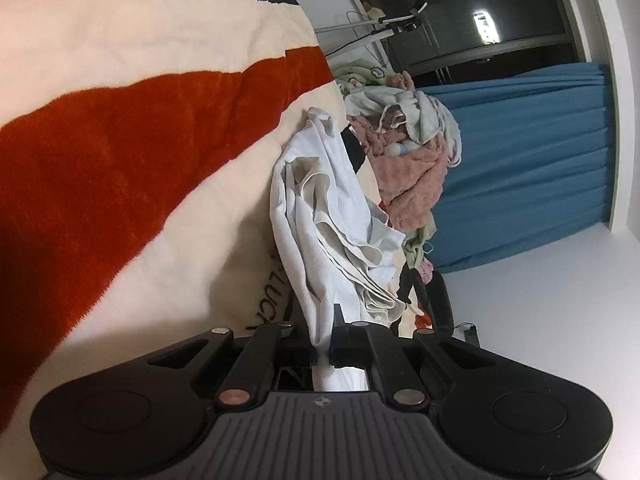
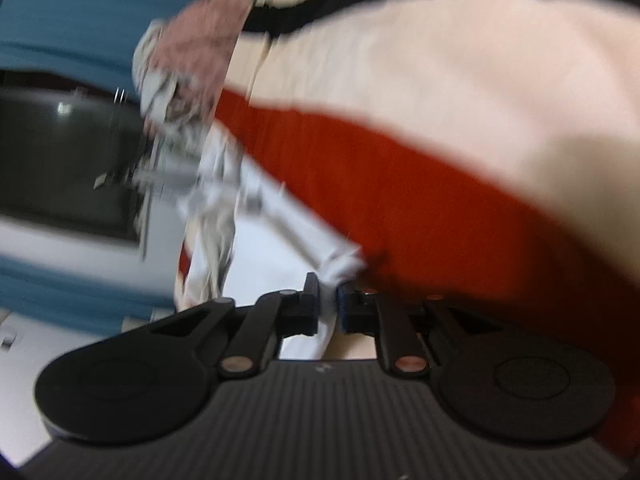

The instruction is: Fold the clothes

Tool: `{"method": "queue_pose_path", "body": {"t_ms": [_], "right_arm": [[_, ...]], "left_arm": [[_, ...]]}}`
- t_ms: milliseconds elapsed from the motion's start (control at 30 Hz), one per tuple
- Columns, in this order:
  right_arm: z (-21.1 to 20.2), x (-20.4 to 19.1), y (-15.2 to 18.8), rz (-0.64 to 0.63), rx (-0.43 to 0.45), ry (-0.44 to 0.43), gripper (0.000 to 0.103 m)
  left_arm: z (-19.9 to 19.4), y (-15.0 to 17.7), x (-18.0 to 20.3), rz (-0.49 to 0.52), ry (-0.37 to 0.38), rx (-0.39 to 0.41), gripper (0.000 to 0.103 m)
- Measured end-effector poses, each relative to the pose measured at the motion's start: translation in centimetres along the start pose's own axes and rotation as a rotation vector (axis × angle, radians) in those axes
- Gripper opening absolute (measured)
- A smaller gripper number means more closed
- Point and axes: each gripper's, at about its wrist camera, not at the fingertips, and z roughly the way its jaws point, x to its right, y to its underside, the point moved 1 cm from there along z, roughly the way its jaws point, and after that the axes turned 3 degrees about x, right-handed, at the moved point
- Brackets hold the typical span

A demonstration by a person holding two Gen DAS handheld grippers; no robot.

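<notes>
1. Black linkage of the left gripper (image 1: 322, 344) fills the bottom of the left wrist view; its jaws are closed on a fold of the pale blue-white garment (image 1: 320, 216).
2. From that pinch the garment runs away from the camera in a crumpled, bunched strip, resting on the blanket (image 1: 100, 152).
3. Blanket pattern: cream ground, one broad red band, a black band at the far edge.
4. Beyond the garment sits a pile of clothes (image 1: 408, 152), with pink fleece and grey-white pieces touching one another.
5. Behind the pile hangs a blue curtain (image 1: 520, 160), beside a white wall.
6. Right wrist view is blurred. The right gripper (image 2: 328, 308) is closed on a white fold of the same garment (image 2: 332, 272), close over the red band of the blanket (image 2: 400, 184).
7. Garment in that view stretches from the pinch toward the pink-and-grey pile (image 2: 188, 64); finer detail cannot be told through the blur.
</notes>
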Motion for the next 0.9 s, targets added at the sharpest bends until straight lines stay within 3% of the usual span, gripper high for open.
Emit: {"method": "queue_pose_path", "body": {"t_ms": [67,133,267,300,333,367,400,467,567,633,733,900], "right_arm": [[-1.1,0.3,-1.0,-0.015,0.094,0.04,0.008],[-1.8,0.6,-1.7,-0.022,0.108,0.032,0.011],[-2.5,0.6,-0.7,-0.011,-0.031,-0.05,0.016],[-2.5,0.8,-0.4,0.001,-0.071,-0.073,0.034],[-2.6,0.9,-0.1,0.013,-0.111,-0.096,0.063],[-2.5,0.9,0.3,0.019,-0.147,-0.113,0.075],[-2.0,0.7,0.8,0.011,-0.171,-0.117,0.078],[-1.1,0.3,1.5,-0.002,-0.211,-0.116,0.076],[0.2,0.5,1.4,-0.007,-0.186,-0.053,0.058],[0.6,0.4,0.6,-0.023,-0.136,-0.026,0.033],[0.5,0.2,0.5,-0.057,-0.103,-0.038,0.01],[-2.2,-1.7,0.2,-0.138,-0.024,-0.165,0.007]], "left_arm": [[0.0,-0.1,-0.2,-0.018,-0.002,-0.002,0.006],[0.1,-0.1,-0.4,-0.029,-0.011,-0.007,0.006],[0.3,-0.2,-0.3,-0.019,-0.024,-0.008,0.006],[0.2,-0.2,-0.3,-0.019,-0.025,-0.007,0.006],[0.2,-0.2,-0.3,-0.02,-0.024,-0.007,0.006],[0.2,-0.2,-0.3,-0.02,-0.023,-0.006,0.006],[0.2,-0.2,-0.3,-0.019,-0.024,-0.005,0.006],[0.3,-0.2,-0.3,-0.016,-0.027,-0.004,0.006],[0.3,-0.2,-0.3,-0.01,-0.024,0.0,0.006],[0.3,-0.2,-0.2,-0.005,-0.015,0.003,0.006],[0.1,-0.2,0.0,0.011,-0.007,0.012,0.006],[-2.1,-0.2,1.4,0.06,0.048,0.06,0.005]]}}
